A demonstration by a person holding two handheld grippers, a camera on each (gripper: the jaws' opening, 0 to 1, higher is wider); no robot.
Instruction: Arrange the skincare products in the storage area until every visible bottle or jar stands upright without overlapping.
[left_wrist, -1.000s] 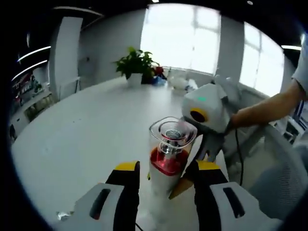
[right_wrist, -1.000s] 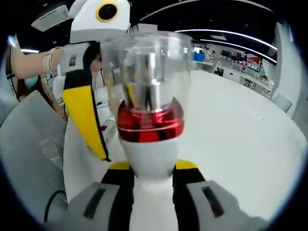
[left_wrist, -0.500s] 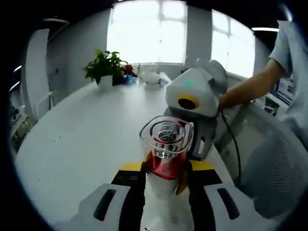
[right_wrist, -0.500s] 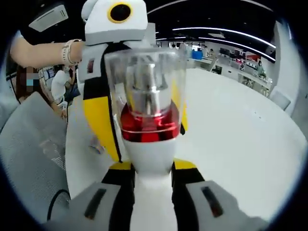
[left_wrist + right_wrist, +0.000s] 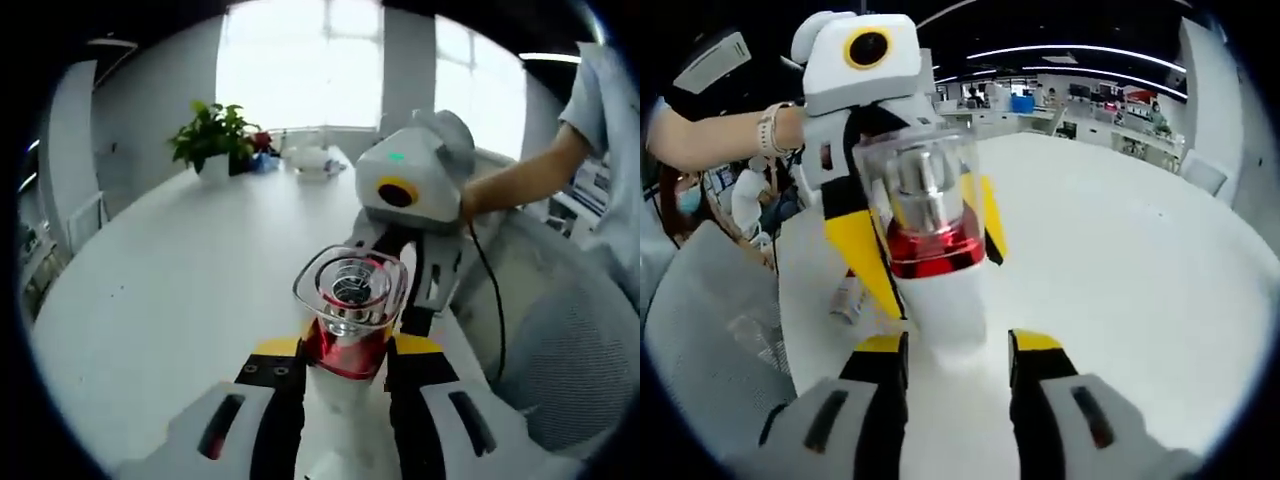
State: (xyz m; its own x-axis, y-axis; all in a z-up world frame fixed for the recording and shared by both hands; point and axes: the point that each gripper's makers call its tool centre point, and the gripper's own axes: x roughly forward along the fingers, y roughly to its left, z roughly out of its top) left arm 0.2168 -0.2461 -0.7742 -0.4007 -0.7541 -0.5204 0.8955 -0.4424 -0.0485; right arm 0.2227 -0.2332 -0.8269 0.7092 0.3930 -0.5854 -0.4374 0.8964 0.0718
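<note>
Holding white pump bottle (image 5: 345, 330) upright between left gripper (image 5: 345, 375) jaws, closed on its body. Right gripper (image 5: 958, 355) jaws open, bottle just ahead, apart. Lower straight onto bench (image 5: 170, 290), base flat, then release slowly.

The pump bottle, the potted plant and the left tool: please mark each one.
pump bottle (image 5: 930, 250), right gripper view, on its red collar
potted plant (image 5: 212, 135), left gripper view, on its leaves
left tool (image 5: 345, 375), left gripper view, between its fingertips
</note>
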